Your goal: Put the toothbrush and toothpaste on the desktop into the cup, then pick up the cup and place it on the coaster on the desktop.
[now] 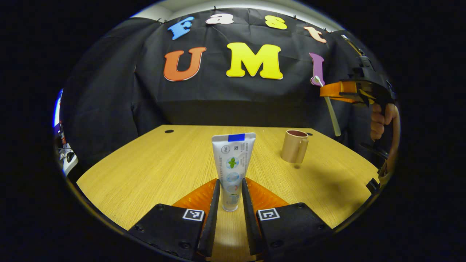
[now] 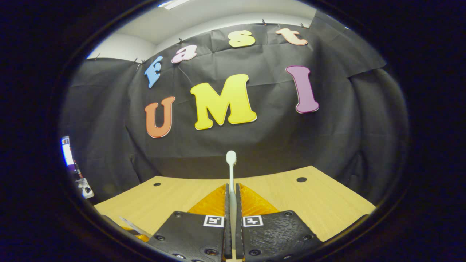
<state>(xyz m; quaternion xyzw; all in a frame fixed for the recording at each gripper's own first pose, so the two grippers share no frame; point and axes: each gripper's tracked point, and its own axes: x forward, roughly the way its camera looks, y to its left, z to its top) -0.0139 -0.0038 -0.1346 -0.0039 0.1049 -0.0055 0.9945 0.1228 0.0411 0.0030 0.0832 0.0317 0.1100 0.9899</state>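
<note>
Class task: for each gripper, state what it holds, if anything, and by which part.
The left gripper grips the toothpaste near its lower, cap end, tube upright. The right gripper grips the toothbrush by its handle, head pointing up.

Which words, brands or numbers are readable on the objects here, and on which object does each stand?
None can be read.
White toothpaste tube: its print is too small and blurred.
Square black-and-white markers on the left gripper: patterns, no text.
Tan mug: plain.

Each gripper (image 1: 231,196) has black screwed housings with square tag markers.
</note>
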